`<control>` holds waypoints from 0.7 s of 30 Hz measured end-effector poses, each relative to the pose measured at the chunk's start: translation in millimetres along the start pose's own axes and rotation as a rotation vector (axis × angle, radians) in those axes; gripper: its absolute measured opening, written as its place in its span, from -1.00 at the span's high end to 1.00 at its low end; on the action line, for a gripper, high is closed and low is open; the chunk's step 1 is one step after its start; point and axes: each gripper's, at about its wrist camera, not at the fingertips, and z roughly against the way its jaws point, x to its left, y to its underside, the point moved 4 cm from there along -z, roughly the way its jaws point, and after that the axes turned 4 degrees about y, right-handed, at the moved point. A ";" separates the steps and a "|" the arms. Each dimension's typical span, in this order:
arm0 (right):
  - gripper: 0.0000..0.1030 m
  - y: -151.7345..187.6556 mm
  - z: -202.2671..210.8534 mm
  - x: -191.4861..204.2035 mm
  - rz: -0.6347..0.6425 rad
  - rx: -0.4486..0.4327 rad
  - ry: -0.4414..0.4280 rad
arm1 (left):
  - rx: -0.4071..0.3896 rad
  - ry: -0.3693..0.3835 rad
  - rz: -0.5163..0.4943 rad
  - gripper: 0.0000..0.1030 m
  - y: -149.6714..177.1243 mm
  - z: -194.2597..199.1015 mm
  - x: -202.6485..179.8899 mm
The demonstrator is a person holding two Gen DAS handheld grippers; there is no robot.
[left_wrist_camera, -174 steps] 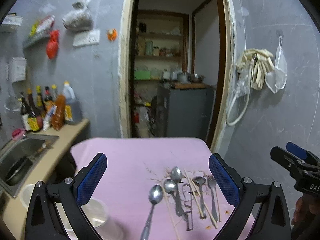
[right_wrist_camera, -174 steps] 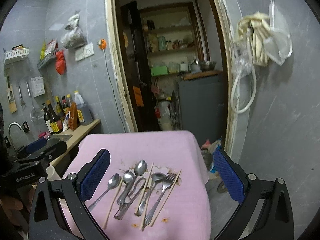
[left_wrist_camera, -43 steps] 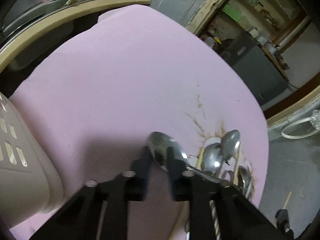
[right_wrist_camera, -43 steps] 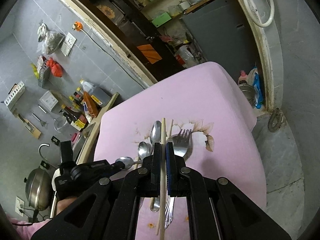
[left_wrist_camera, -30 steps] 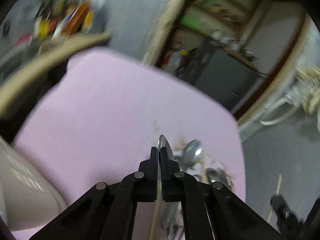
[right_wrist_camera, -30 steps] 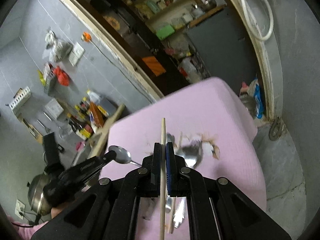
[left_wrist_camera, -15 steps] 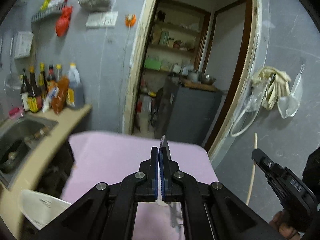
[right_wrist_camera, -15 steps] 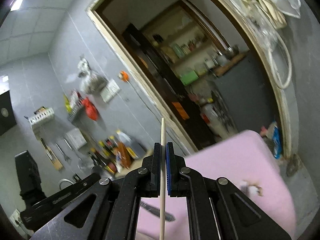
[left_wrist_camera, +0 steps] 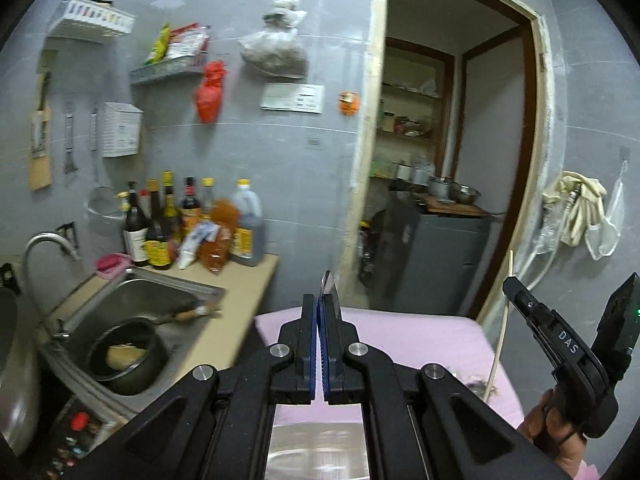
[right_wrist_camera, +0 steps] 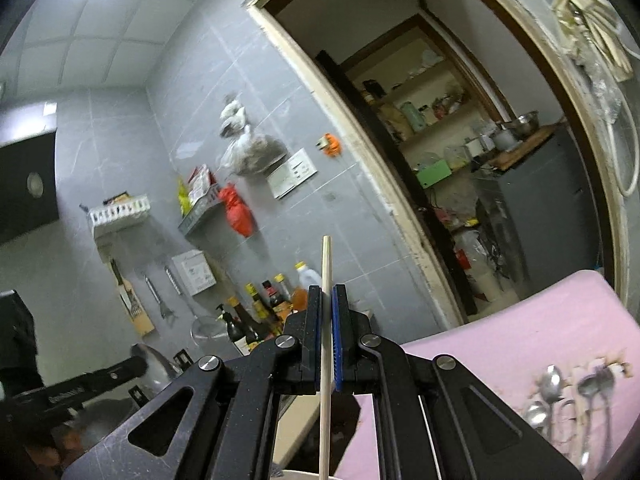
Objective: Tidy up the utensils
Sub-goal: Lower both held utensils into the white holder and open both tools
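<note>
Both claws are clamped on utensils, lifted above the pink table (left_wrist_camera: 420, 332). Left gripper (left_wrist_camera: 320, 320) has its jaws pressed together on a spoon (left_wrist_camera: 329, 285); only the bowl tip shows, edge-on, poking up past the fingertips, so the spoon's long axis runs along the fingers, bowl forward. Below this gripper a pale container rim (left_wrist_camera: 320, 440) is partly visible, blurred. Right gripper (right_wrist_camera: 327, 320) pinches a chopstick (right_wrist_camera: 325, 360) between its blue pads; the stick stands nearly upright in both views, crossing the jaws, one end above the fingertips and the other reaching down toward a pale rim at the bottom edge of the right view. More spoons (right_wrist_camera: 568, 396) lie on the table toward its right edge, handles toward the near edge. Beyond the table's left edge are a sink (left_wrist_camera: 132, 320) and a row of bottles (left_wrist_camera: 188, 224).
</note>
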 end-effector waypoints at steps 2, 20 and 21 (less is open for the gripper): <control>0.91 14.0 -5.1 11.1 0.033 -0.012 0.015 | 0.004 -0.015 0.004 0.96 2.0 2.7 14.8; 0.91 87.8 -21.8 7.3 0.240 0.068 0.169 | 0.098 -0.052 -0.162 0.95 96.5 -58.8 28.2; 0.91 90.2 -20.1 8.2 0.249 0.077 0.165 | 0.111 -0.041 -0.159 0.94 100.3 -61.0 26.8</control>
